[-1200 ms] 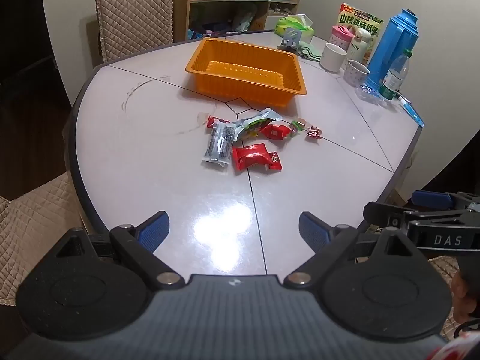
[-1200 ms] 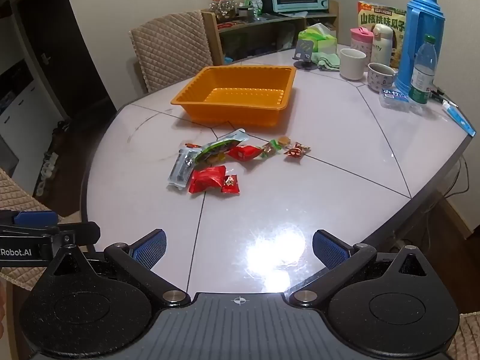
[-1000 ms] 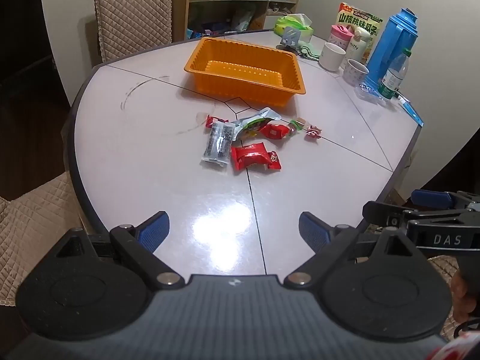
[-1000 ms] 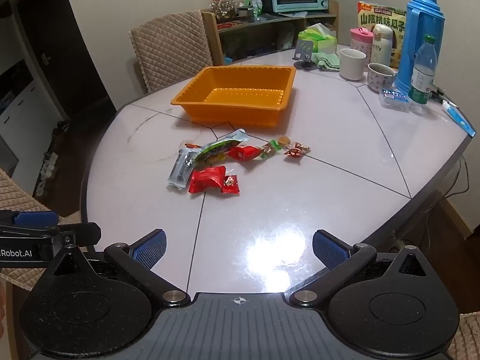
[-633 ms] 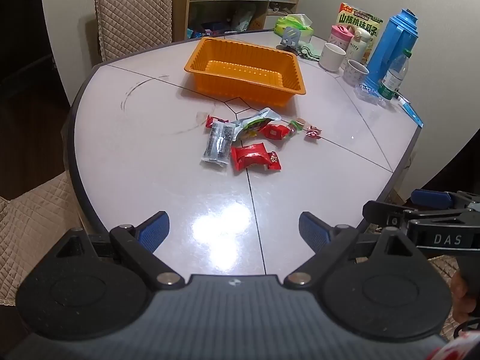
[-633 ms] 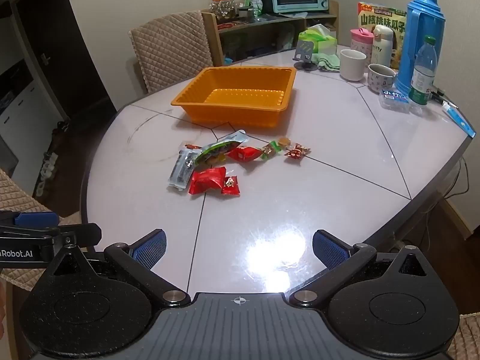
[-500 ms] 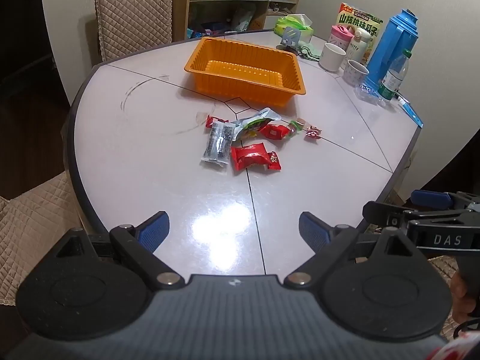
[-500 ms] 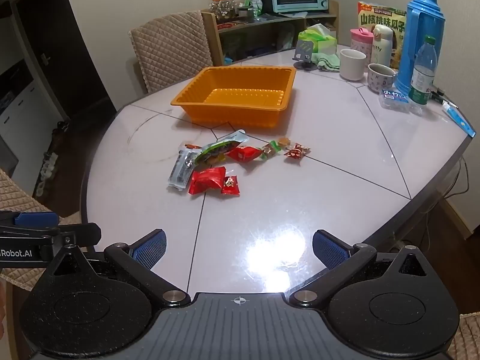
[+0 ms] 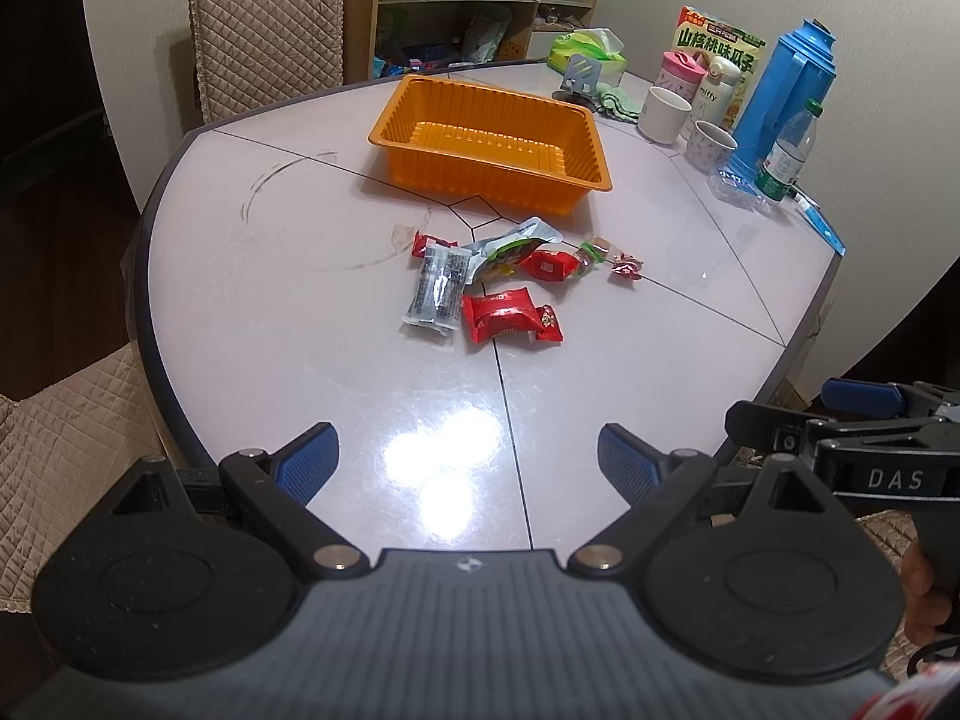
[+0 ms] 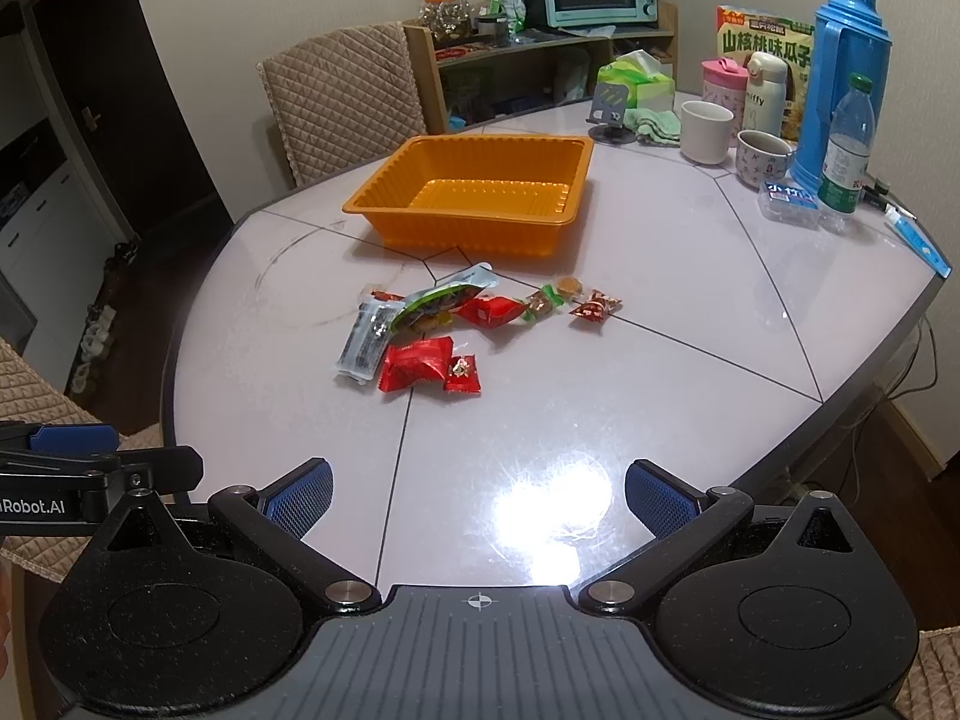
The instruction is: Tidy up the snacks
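Nothing is moving since a second ago; both grippers are staying still. The little pile of shiny red, green and clear snack packets (image 9: 498, 285) is lying mid-table, just before the empty orange ridged plastic tray (image 9: 489, 141) (far ahead of the fingers). The left gripper (image 9: 468, 456) and the right gripper (image 10: 478, 495) are hovering with fingers spread wide, holding nothing.

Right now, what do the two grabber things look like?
Both are black plastic. The left gripper and right gripper each have two round discs, a ribbed grey middle plate, silver pins, and fingers with blue textured pads. White lettering reads "DAS" on the right one and "Robot.AI" on the left one.
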The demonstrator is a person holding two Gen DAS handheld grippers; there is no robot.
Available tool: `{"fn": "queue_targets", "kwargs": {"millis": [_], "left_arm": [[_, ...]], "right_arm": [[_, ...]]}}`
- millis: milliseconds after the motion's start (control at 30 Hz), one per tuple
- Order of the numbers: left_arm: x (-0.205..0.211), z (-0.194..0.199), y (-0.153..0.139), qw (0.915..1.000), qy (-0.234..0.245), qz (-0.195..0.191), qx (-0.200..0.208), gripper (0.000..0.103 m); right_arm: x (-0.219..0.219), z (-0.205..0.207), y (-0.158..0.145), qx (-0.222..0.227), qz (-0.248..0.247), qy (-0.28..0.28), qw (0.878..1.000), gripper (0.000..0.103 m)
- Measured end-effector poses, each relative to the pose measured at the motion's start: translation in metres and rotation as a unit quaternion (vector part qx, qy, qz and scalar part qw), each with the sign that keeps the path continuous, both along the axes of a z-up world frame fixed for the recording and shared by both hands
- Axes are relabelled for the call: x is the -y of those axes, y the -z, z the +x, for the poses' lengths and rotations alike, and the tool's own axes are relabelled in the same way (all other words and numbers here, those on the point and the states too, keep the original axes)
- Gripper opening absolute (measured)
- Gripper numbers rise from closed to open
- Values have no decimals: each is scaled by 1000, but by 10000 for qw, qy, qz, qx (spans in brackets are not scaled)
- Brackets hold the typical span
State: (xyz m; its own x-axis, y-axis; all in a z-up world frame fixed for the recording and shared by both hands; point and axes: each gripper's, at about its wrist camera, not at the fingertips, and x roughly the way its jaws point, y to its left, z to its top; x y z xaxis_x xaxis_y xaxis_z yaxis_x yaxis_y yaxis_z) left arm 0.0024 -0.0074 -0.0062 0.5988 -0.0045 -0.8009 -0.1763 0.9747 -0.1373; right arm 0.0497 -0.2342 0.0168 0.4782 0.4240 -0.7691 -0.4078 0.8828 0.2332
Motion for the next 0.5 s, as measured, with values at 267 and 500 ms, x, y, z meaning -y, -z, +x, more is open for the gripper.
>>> {"fn": "queue_targets", "kwargs": {"millis": [267,500], "left_arm": [[3,1,-2,10000,-12,-9,-5,92],[3,-1,-2,10000,-15,-22,-10,92]], "right_arm": [[-1,2,-2,-1,-10,-10,10000,103],[-5,1,-3,2,-16,-16,10000,103]]}}
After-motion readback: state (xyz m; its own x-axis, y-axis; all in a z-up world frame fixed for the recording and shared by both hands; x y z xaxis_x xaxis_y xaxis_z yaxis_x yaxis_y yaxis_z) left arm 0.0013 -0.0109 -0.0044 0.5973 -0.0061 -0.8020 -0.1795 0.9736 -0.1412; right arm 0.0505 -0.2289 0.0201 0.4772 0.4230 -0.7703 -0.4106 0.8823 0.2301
